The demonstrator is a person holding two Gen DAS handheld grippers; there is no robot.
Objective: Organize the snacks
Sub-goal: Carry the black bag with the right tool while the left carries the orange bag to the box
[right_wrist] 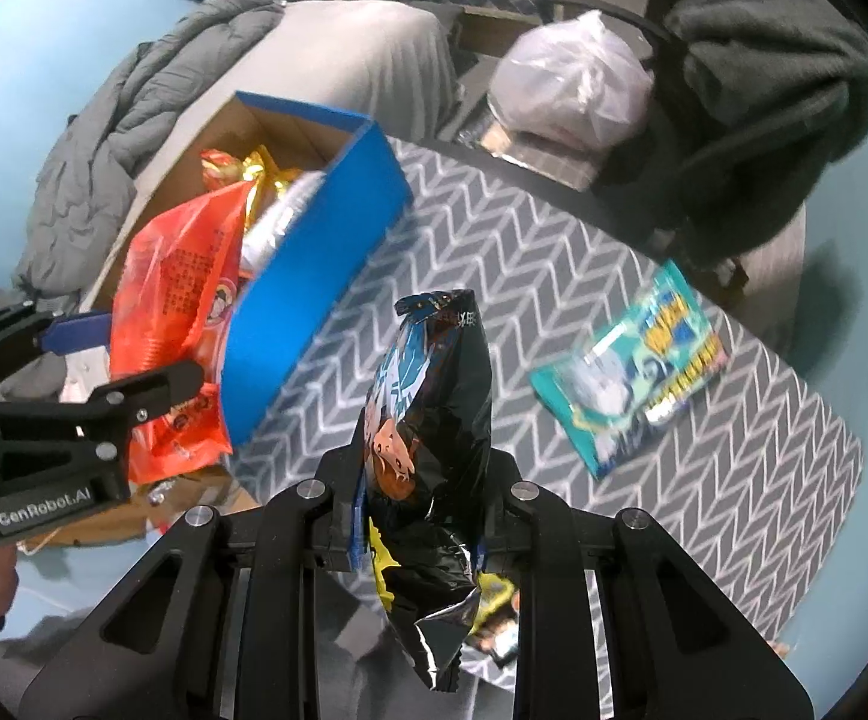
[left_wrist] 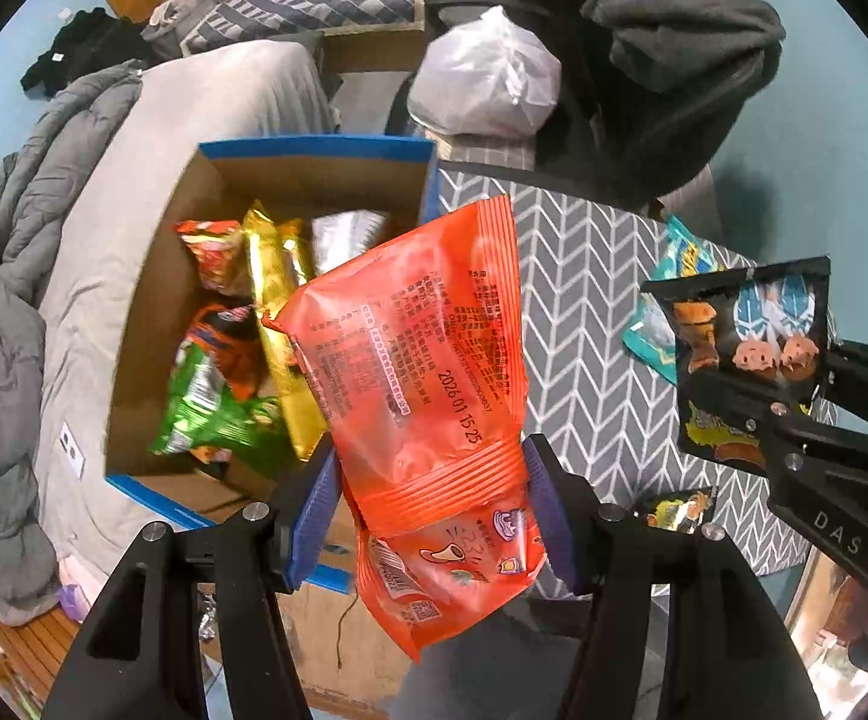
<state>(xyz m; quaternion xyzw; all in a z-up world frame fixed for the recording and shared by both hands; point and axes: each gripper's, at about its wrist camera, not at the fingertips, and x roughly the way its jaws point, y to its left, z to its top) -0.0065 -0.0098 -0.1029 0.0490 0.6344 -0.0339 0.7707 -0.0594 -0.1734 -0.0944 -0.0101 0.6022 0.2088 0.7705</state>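
Left claw [left_wrist: 431, 480] gripping orange bag [left_wrist: 428, 360], right claw [right_wrist: 422, 516] clamping black bag [right_wrist: 428, 420], teal packet's front [right_wrist: 631, 372] right-view only

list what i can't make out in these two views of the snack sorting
- Cardboard box floor, left wrist view: the orange packet in the left tongs covers its right part.
- Box contents, right wrist view: mostly behind its blue wall.
- Small packet on the patterned mat, right wrist view: largely behind the black packet in the right tongs.
- Teal packet lettering: blurred.
- Orange packet's small print: too fine.
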